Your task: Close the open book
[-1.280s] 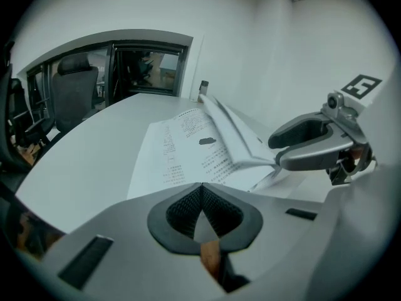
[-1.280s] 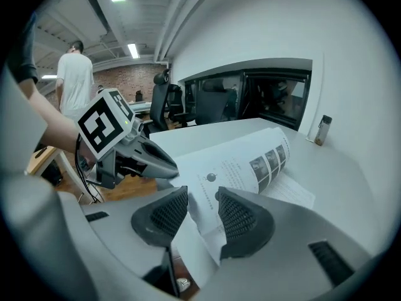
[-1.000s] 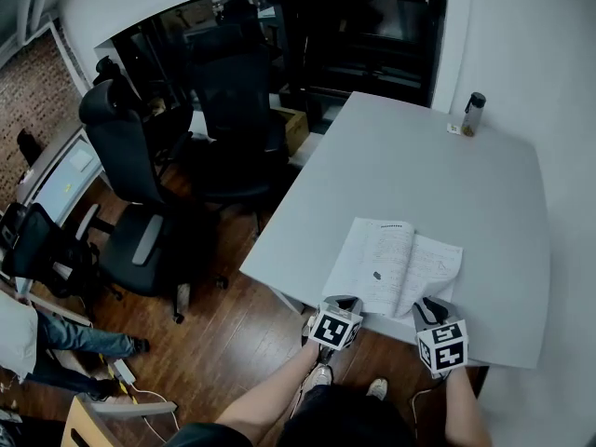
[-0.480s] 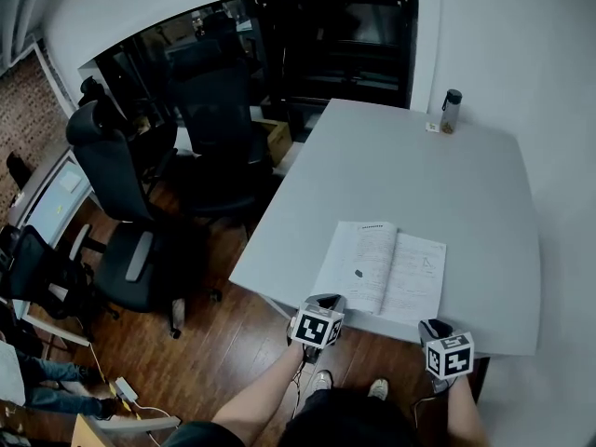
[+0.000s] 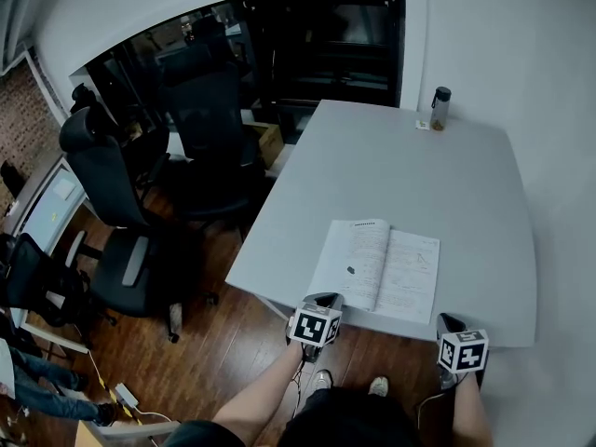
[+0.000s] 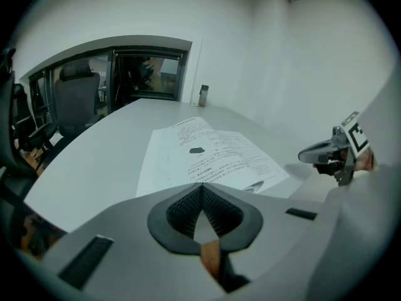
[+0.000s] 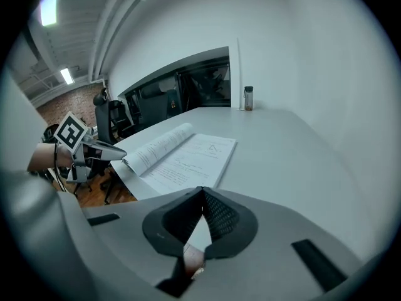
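The open book (image 5: 377, 266) lies flat on the grey table (image 5: 410, 175), close to its near edge, both white printed pages up. My left gripper (image 5: 325, 299) hangs just off the table edge at the book's near left corner, its jaws shut and empty (image 6: 202, 187). My right gripper (image 5: 448, 320) sits at the near edge to the right of the book, apart from it, jaws shut with nothing between them (image 7: 202, 190). In the right gripper view the book (image 7: 182, 152) shows its left pages bulging up near the left gripper (image 7: 108, 150).
A small dark-capped bottle (image 5: 440, 107) stands at the table's far edge by the white wall. Black office chairs (image 5: 200, 110) stand on the wooden floor left of the table. A dark glass partition (image 5: 307, 35) runs behind.
My right gripper has drawn away from the book's near right corner toward the right along the table edge and its jaws have closed. The left gripper has stayed put.
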`<action>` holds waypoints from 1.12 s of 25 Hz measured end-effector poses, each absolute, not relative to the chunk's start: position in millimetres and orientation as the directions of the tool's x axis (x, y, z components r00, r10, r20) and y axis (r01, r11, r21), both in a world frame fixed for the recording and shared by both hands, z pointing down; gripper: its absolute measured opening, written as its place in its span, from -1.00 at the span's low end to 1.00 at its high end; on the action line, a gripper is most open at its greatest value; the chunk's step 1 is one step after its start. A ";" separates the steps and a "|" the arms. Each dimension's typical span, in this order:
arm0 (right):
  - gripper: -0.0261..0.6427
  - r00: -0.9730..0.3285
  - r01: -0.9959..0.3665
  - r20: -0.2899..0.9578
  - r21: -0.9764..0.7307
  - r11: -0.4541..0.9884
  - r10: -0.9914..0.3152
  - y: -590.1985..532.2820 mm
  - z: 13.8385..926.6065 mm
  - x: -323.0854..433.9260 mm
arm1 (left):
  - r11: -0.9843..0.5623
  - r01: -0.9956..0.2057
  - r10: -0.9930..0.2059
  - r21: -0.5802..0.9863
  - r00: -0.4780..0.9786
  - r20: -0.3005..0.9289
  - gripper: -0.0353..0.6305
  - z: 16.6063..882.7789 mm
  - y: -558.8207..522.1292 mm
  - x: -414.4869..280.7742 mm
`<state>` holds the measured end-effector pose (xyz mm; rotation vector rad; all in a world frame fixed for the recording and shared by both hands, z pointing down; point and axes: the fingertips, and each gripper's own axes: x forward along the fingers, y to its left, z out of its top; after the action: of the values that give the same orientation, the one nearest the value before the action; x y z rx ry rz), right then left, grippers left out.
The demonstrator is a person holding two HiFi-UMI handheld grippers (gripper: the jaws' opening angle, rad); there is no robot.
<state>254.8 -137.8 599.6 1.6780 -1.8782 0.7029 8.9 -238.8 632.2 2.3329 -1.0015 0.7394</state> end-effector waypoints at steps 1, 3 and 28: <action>-0.91 -0.105 -0.993 0.681 -0.036 0.109 -0.725 -140.5 598.3 251.2 | -0.607 -0.763 -0.496 0.223 0.582 0.644 -0.88 631.6 -238.3 8.3; -0.91 -0.127 -0.989 0.675 -0.035 0.141 -0.727 -147.6 594.6 239.2 | -0.598 -0.771 -0.503 0.217 0.573 0.647 -0.88 628.2 -237.0 3.6; -0.28 -0.370 -0.731 0.709 0.177 0.659 -0.601 -234.6 596.1 20.2 | -0.527 -0.813 -0.526 0.250 0.542 0.655 -0.88 636.8 -230.9 -60.3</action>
<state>20.2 -234.6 596.1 1.0276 -2.0930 0.2123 -60.3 -230.9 636.8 2.2416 -1.0784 0.6997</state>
